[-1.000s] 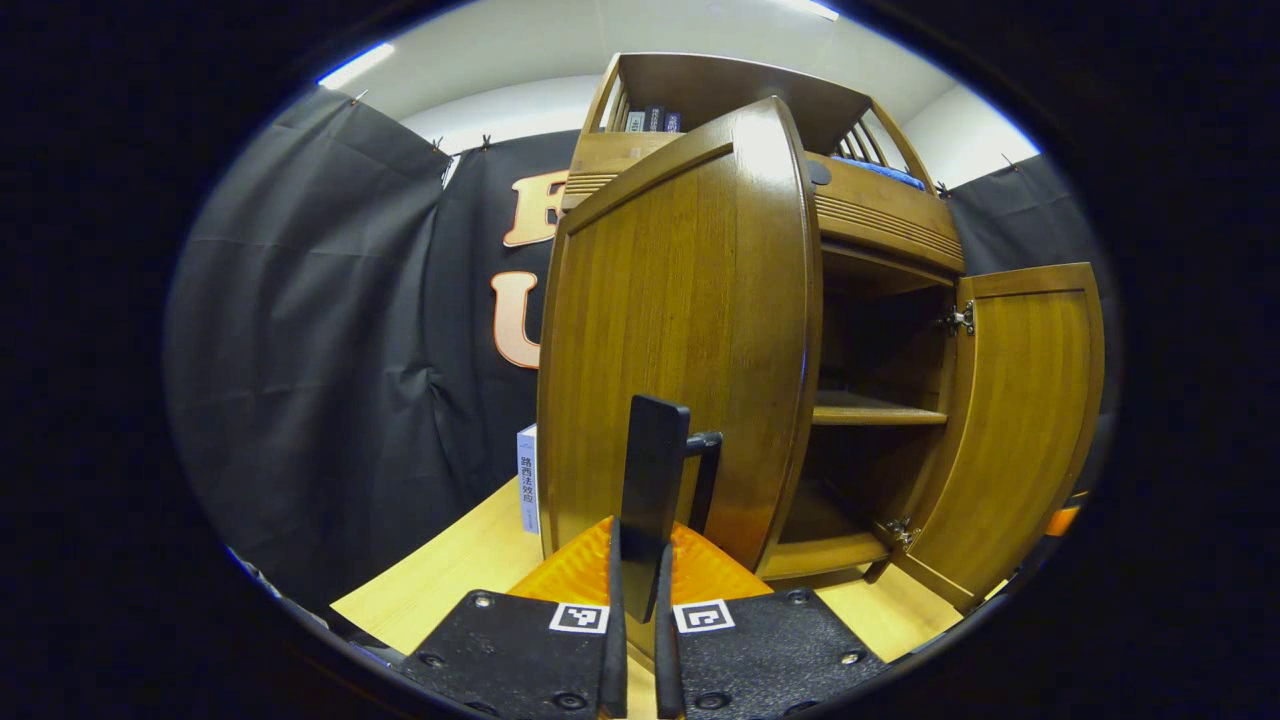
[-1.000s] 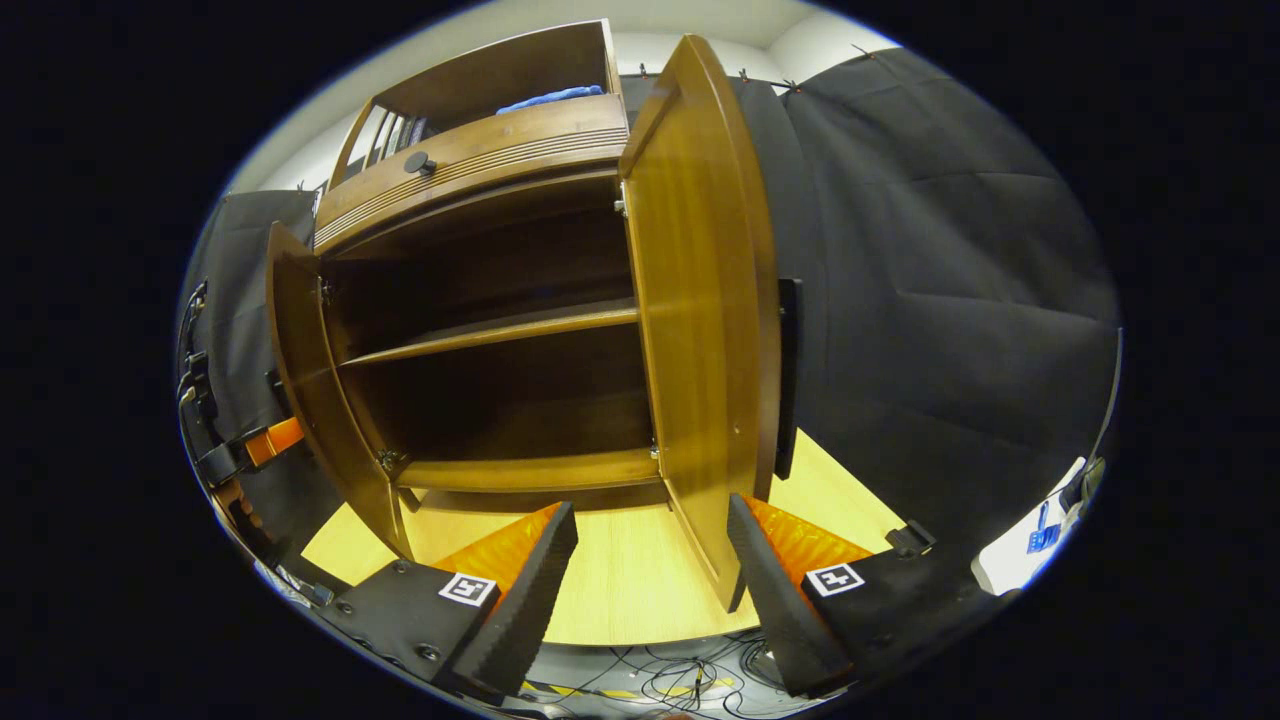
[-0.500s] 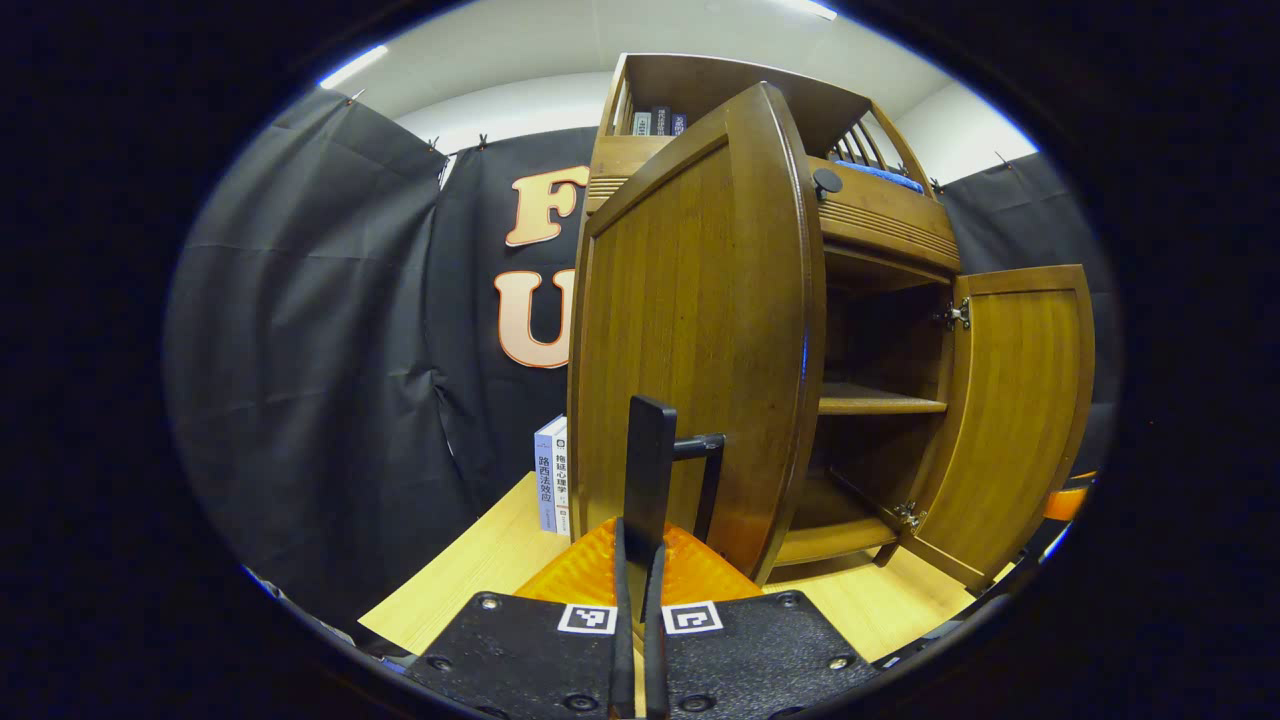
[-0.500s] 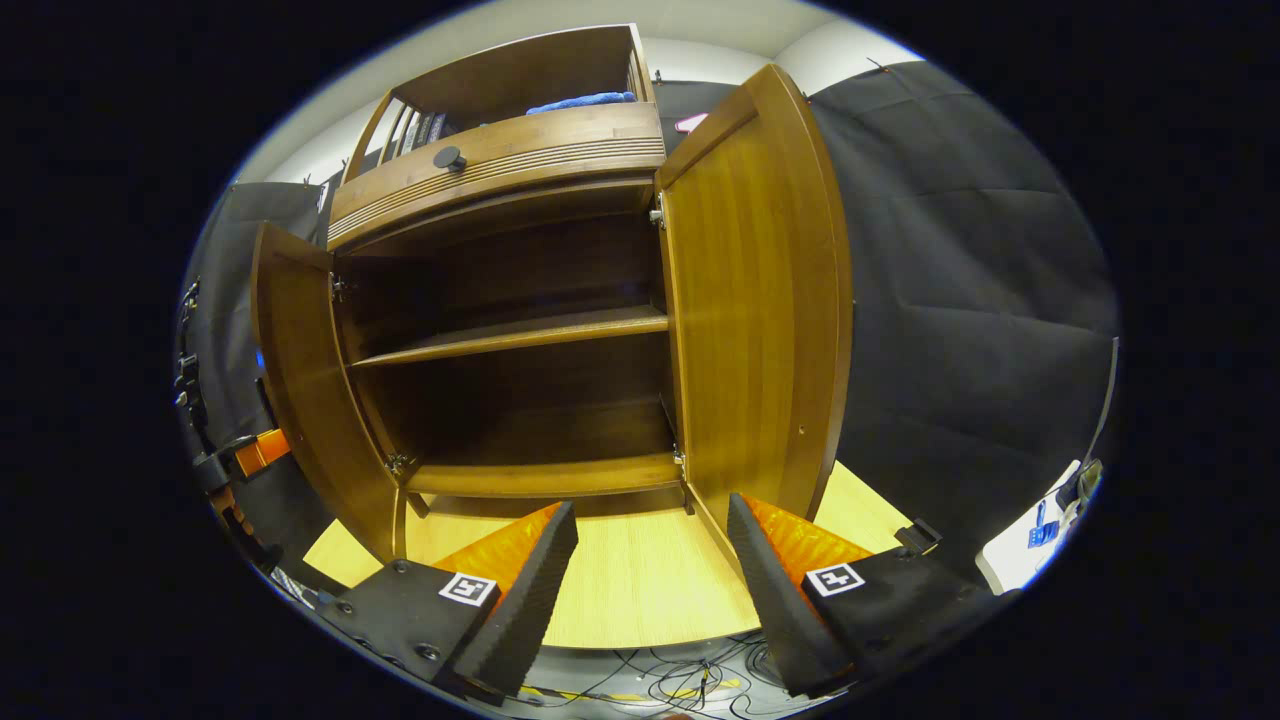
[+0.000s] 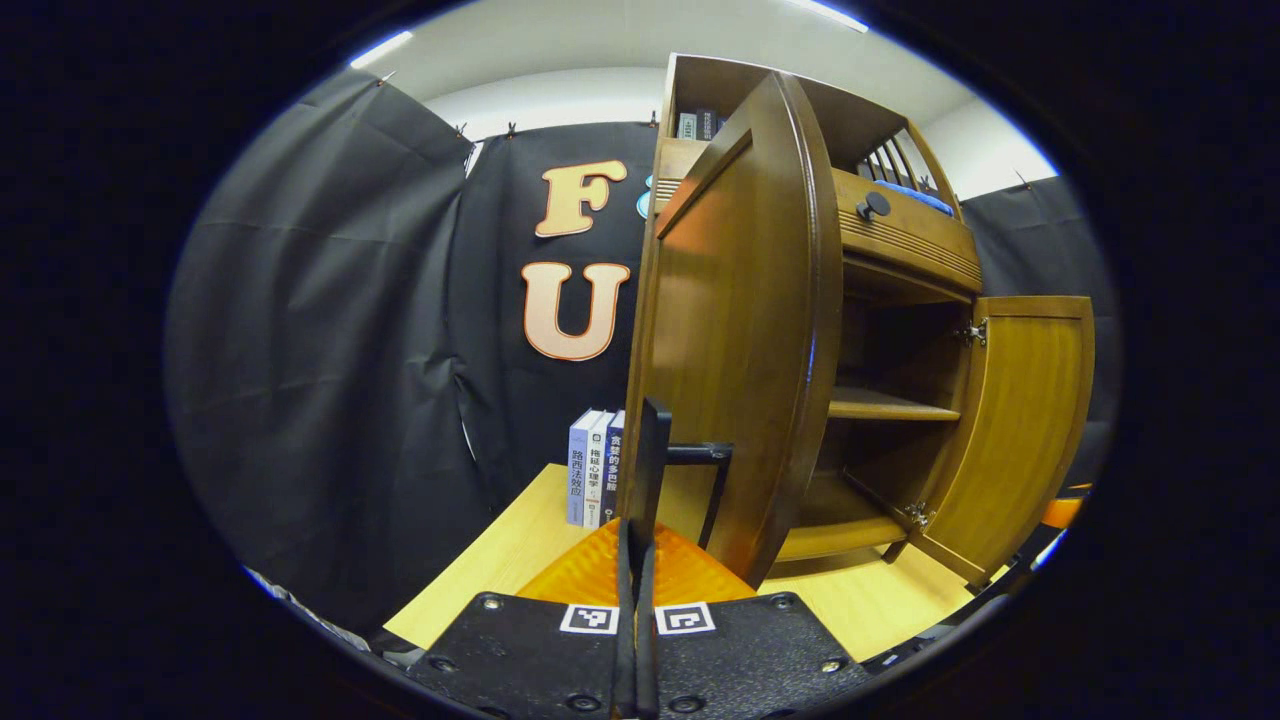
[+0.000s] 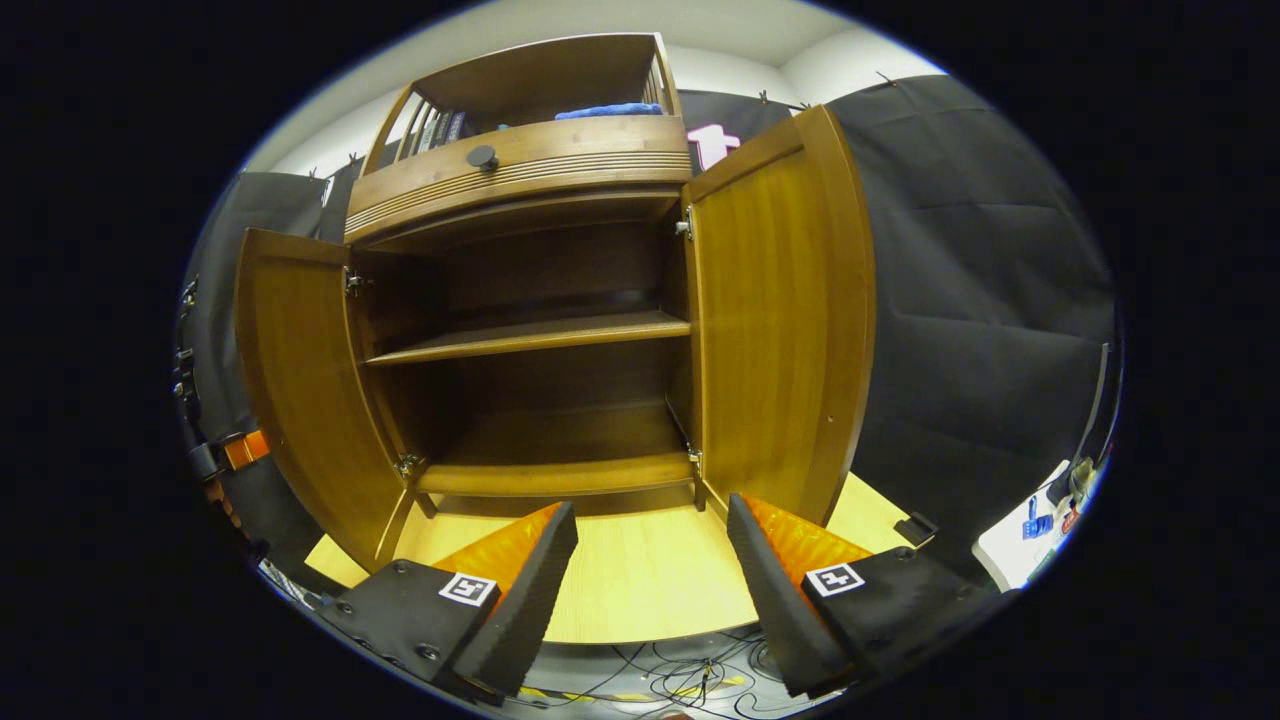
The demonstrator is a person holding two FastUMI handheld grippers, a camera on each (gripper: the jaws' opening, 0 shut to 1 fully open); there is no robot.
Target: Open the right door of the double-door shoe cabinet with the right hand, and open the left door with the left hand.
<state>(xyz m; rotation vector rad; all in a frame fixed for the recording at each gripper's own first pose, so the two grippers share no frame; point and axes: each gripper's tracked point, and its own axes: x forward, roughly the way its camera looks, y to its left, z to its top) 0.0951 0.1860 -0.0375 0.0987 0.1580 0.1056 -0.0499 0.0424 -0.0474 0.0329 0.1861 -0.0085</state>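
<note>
Both doors have swung wider than they stood 1 second ago: the left door (image 5: 740, 330) has turned from a broad face to nearly edge-on ahead of the left jaws, uncovering 3 books (image 5: 594, 465) beyond it, and the right door (image 6: 785, 310) has gone from edge-on to a flat open panel ahead of the right jaws and off to one side.

In the left gripper view, the left gripper (image 5: 637, 560) is clenched, its jaws pressed together on the flat bar of the door handle (image 5: 650, 470), which rises straight up from between them; the handle's bracket reaches across to the left door just ahead.

In the right gripper view, the right gripper (image 6: 650, 560) is released, jaws spread wide with nothing between them. The shoe cabinet (image 6: 540, 330) stands straight ahead of them on the wooden tabletop (image 6: 640, 580), its shelf (image 6: 530, 335) and interior bare.

By my judgement the right door is done, and the step in hand is the last stretch of the left door's swing. The next move calls for carrying the handle along its arc until the hinge stops, then letting the left jaws part and drawing them straight back off the bar without dragging the door shut.
</note>
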